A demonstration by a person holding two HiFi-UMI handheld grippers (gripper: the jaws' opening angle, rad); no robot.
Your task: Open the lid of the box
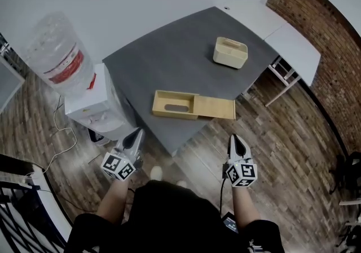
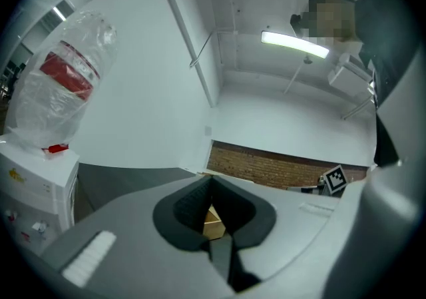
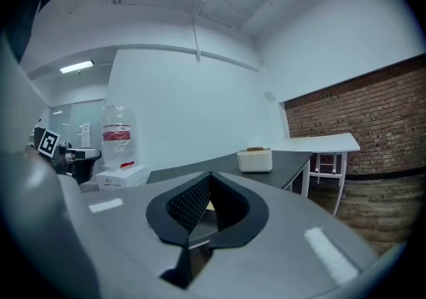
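**A:** Where is the box (image 1: 175, 104) on the tabletop (image 1: 169, 60)?

**B:** By the tabletop's near edge, with its lid (image 1: 217, 108) slid out sideways. It looks opened.

**A:** And the claws?

**B:** The left claw (image 1: 135, 132) and right claw (image 1: 236, 138) are pressed together, empty, off the tabletop. Probably nothing is left to grip.

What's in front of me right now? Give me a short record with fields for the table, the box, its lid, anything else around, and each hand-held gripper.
table: dark grey
box: wooden, near the table's front edge
lid: flat panel, slid out to the box's right
container: cream, far side of the table
water dispenser: white, left of the table, bottle on top
left hand-held gripper: shut, empty, short of the table
right hand-held gripper: shut, empty, short of the table
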